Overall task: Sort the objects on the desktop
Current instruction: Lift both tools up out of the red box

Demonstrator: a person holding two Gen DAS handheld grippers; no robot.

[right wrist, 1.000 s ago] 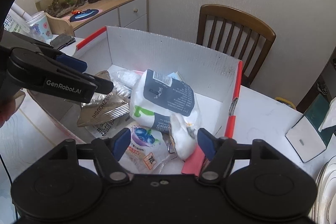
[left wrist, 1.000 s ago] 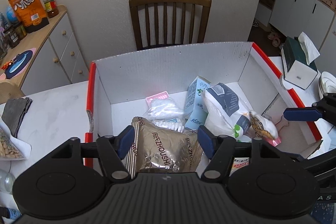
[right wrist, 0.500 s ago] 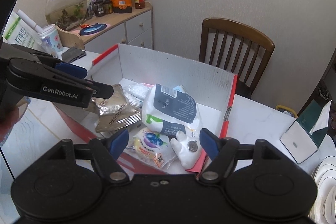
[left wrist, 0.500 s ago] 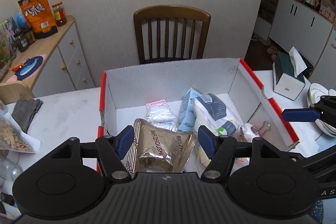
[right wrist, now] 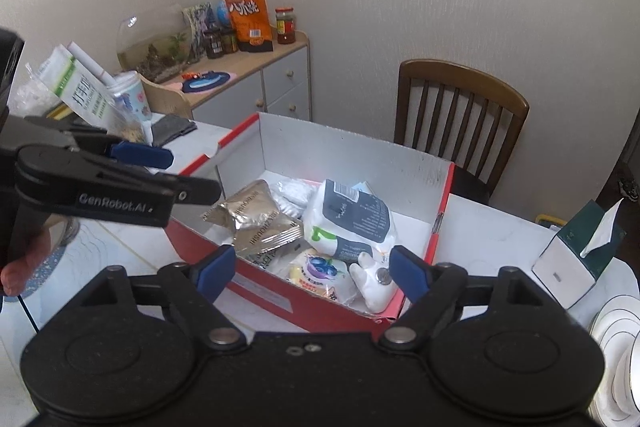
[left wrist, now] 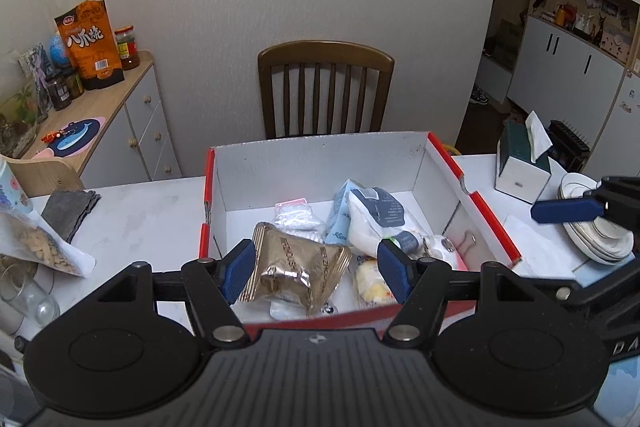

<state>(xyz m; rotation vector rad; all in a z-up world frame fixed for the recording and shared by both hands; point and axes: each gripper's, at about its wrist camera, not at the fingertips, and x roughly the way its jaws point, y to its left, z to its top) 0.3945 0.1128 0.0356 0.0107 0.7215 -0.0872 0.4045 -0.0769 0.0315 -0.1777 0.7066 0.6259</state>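
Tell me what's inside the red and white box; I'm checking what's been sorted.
The box holds a gold foil packet, a white and navy bag, a clear bag of cotton swabs, a blueberry-print packet and a white toy. Anything beneath them is covered.

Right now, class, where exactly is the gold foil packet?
The gold foil packet lies inside the red-edged box, front left in the left wrist view, beside the white pouch.

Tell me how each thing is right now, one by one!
Left gripper: jaws open, holding nothing.
Right gripper: jaws open, just widened, holding nothing.
Cardboard box: open on top, holding packets.
Gold packet: lying crumpled in box.
Tissue box: one tissue sticking up.
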